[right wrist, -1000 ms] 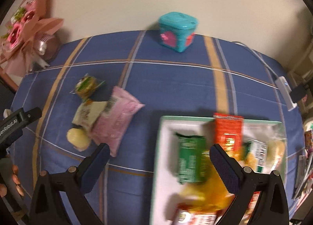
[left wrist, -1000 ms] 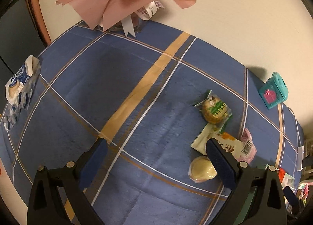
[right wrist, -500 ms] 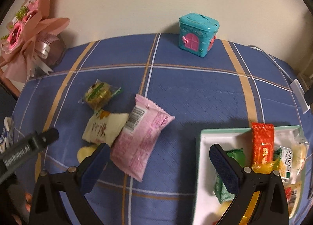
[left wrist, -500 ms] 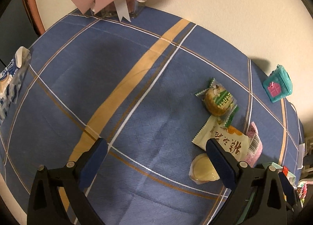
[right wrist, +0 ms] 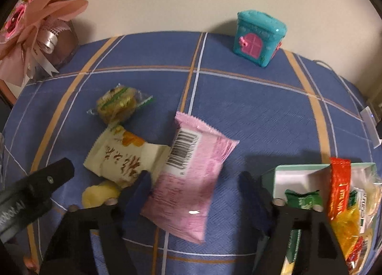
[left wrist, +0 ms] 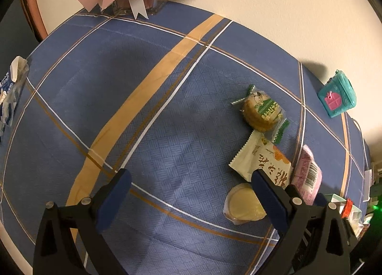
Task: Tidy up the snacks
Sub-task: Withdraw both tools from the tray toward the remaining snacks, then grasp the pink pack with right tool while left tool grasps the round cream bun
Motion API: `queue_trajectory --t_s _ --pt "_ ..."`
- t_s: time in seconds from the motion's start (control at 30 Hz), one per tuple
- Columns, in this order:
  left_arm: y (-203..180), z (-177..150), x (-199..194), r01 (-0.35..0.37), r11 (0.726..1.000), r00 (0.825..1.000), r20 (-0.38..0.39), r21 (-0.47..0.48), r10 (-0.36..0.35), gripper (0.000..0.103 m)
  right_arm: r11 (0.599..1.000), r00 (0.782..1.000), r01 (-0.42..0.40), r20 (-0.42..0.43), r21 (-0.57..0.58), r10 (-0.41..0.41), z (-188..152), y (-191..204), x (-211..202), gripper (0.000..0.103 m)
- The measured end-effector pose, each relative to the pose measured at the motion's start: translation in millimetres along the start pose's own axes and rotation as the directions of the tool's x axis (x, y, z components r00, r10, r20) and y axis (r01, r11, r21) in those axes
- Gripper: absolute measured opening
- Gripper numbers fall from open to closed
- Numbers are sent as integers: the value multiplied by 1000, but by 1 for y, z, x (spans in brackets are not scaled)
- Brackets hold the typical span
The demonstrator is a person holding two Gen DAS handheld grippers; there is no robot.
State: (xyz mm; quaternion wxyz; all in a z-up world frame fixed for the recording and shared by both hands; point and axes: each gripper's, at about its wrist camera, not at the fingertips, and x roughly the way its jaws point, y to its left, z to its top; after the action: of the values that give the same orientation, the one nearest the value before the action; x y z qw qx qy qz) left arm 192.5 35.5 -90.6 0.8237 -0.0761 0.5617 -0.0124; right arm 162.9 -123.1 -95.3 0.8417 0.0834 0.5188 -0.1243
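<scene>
1. Right gripper (right wrist: 194,187): jaws have just been closing, now about half-spread; pink packet (right wrist: 191,179) sits between them, the left pad at or touching its edge, the right pad clear of it; no grip yet.
2. Left gripper (left wrist: 188,195): jaws wide apart, nothing between them, hovering over bare blue tablecloth (left wrist: 119,108); loose snacks lie at its 3 o'clock.
3. Risk: pink packet overlaps the cream packet (right wrist: 124,155) along its 9 o'clock edge; closing there could pinch both, or drag the cream one along.
4. Risk: pink packet is a soft, air-filled pillow; a squeeze on a sealed edge or corner may let it pivot or slip out on the lift; squeezing the middle hard may crush what's inside.
5. Risk: left jaw's pad is close to the yellow jelly cup (right wrist: 100,195) at the packet's 8 o'clock; a sideways shove could roll it.
6. Risk: white tray (right wrist: 298,174) at 3 o'clock of the right gripper already holds a pile, including the red sachet (right wrist: 339,186) and the green packet (right wrist: 302,199); a bulky pink packet dropped on top may slide off or push others over the rim.
7. Risk: left gripper's finger shows at 9 o'clock in the right wrist view, near the same cluster; both reaching in together could collide.
8. Round cookie pack (right wrist: 118,104) at 11 o'clock of the cluster is apart and safe for now.
</scene>
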Motion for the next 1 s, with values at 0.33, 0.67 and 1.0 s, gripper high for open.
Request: queue_trajectory --t_s 0.33,0.67,1.0 --pt "-11 -2 7 69 997 997 -49 38 -67 100 1000 999 -9 -53 0 9 -7 -11 1 44" --pt "-34 -9 26 65 991 991 -121 117 -51 100 1000 995 -24 -97 -12 22 -15 -24 0 44" --pt "-62 -16 43 -80 969 991 -84 236 102 100 999 992 -38 -125 -35 33 -25 -29 -2 44"
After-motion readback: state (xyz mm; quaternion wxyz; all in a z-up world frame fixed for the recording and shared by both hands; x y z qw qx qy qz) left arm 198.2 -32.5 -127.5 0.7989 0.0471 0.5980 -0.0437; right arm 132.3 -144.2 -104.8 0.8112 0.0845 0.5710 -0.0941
